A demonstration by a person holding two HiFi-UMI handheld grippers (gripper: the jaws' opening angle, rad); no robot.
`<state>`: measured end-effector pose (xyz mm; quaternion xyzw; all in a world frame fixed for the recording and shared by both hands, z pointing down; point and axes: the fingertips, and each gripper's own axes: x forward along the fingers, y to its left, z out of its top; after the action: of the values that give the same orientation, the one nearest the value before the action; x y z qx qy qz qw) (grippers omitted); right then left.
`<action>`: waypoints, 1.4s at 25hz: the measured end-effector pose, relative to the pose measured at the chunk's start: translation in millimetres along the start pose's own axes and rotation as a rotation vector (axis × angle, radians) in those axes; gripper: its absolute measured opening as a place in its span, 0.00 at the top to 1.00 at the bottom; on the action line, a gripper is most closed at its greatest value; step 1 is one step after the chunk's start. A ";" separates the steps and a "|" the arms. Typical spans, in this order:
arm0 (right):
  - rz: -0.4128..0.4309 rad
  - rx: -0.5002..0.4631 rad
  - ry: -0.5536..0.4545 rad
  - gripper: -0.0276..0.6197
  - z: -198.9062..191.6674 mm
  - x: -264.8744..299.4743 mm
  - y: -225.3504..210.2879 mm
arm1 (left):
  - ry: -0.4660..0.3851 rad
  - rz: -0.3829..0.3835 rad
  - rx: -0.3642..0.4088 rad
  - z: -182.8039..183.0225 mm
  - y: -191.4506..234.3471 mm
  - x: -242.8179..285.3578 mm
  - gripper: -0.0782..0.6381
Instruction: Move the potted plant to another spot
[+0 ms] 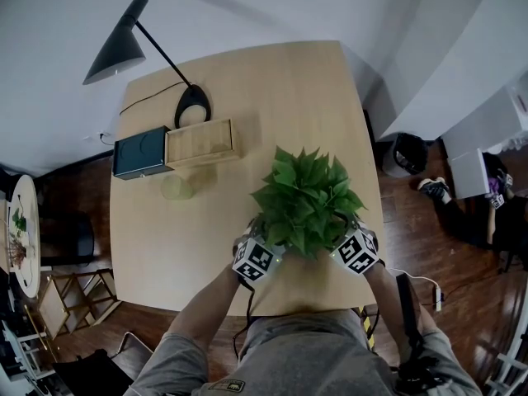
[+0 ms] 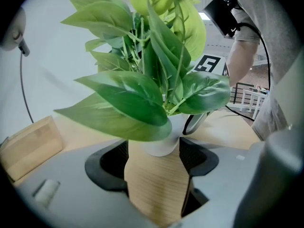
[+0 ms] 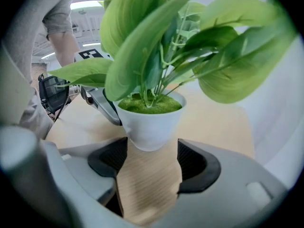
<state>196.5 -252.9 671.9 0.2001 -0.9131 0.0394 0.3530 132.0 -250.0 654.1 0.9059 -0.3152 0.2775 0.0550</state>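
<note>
Now you are bracketing one potted plant (image 1: 305, 200) with two grippers, the left gripper (image 2: 154, 151) and the right gripper (image 3: 152, 151), fingers (image 2: 111, 163) standing wide, clamping nothing.

Potted plant (image 1: 307, 200) on table (image 1: 272, 81), lamp (image 1: 192, 104) behind, box (image 1: 202, 143) perhaps touching lamp

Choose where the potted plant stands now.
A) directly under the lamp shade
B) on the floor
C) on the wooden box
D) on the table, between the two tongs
D: the potted plant stands on the table near its front edge, with the left tongs and the right tongs, both open, on either side of it.
</note>
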 end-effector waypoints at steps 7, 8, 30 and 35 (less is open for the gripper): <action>-0.017 0.050 -0.024 0.44 -16.1 -26.1 9.6 | 0.026 0.077 -0.063 -18.9 -8.6 -31.4 0.48; -0.017 0.050 -0.031 0.44 -15.6 -28.8 11.8 | 0.022 0.087 -0.068 -18.8 -11.9 -35.2 0.48; -0.077 -0.154 -0.095 0.75 42.6 -89.5 142.5 | -0.187 0.168 -0.086 14.7 -101.7 -134.0 0.87; -0.082 -0.151 -0.096 0.81 48.9 -93.5 174.0 | -0.202 0.153 -0.092 12.1 -120.4 -149.6 0.89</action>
<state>160.1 -72.2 585.7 0.2117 -0.9204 -0.0537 0.3244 113.3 -76.7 572.6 0.8990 -0.3997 0.1736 0.0431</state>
